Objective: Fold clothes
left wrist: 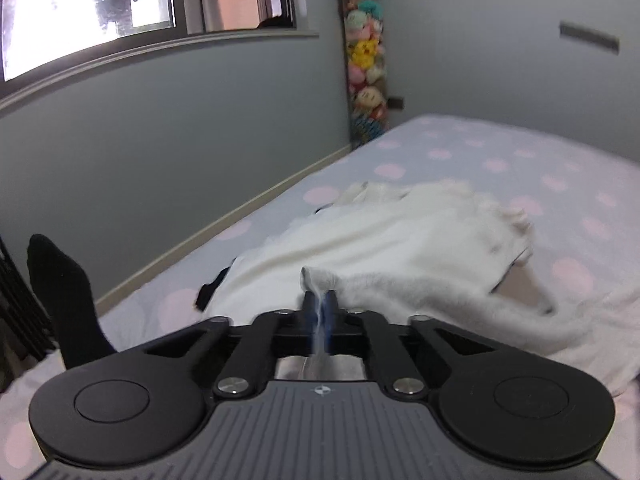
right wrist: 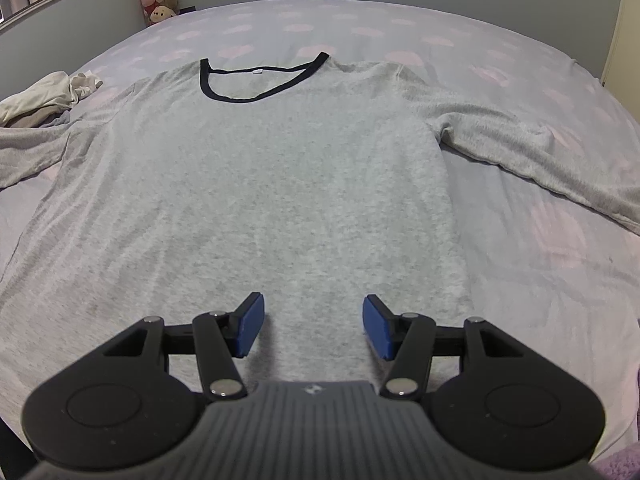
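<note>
A polka-dot bed [right wrist: 520, 64] carries a grey long-sleeved shirt [right wrist: 248, 184] spread flat, black collar far. The left gripper [left wrist: 319, 304] pinches a sleeve [left wrist: 400, 296]; the right gripper [right wrist: 313, 326] hovers parted, empty, above the hem. Carrying the sleeve taut should prevent wrinkles.

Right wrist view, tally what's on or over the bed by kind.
grey shirt, laid flat: 1
crumpled pile of pale clothes: 1
blue fingers of the right gripper: 2
Total: 4
</note>
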`<state>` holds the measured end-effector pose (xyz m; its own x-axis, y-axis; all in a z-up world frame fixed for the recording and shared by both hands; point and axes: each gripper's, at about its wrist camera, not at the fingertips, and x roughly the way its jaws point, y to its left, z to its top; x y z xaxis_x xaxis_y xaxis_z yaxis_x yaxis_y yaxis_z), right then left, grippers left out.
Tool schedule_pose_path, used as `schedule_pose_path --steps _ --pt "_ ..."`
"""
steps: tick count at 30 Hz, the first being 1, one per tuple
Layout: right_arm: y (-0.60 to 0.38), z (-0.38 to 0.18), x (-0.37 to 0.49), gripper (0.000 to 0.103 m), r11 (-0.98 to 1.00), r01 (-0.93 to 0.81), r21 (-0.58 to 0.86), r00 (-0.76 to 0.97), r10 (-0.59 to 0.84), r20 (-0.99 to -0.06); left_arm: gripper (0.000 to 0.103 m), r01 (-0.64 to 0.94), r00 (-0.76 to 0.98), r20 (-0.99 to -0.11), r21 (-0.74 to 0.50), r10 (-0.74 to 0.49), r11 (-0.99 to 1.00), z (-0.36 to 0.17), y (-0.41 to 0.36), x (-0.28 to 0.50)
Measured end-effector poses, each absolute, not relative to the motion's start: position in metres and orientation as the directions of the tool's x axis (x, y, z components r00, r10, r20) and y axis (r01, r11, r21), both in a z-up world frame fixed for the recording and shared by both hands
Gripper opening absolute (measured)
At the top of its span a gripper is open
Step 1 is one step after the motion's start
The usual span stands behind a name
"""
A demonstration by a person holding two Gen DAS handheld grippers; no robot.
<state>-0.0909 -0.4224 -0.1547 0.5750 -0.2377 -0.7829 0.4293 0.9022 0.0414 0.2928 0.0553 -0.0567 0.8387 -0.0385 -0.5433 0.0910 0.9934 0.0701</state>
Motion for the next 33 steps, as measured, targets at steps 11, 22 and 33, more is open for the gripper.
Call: schedule_pose_path --steps 11,22,33 --pt "-0.422 -0.146 -0.094 0.058 0.908 0.412 0.078 0.605 -0.208 -0.769 0.001 0.257 0.841 -0.498 0.024 -0.211 0.966 0.047 -0.009 0.264" --pt "-0.45 -0.123 -0.052 0.058 0.942 0.323 0.087 0.683 -0.168 -0.711 0.001 0.441 0.819 -0.436 0.062 -0.373 0.895 0.149 -0.154 0.253" --pt "-0.52 -0.118 -0.007 0.058 0.93 0.345 0.123 0.777 -0.21 -0.593 0.001 0.657 0.682 -0.515 0.12 -0.519 0.744 0.134 -0.329 0.219"
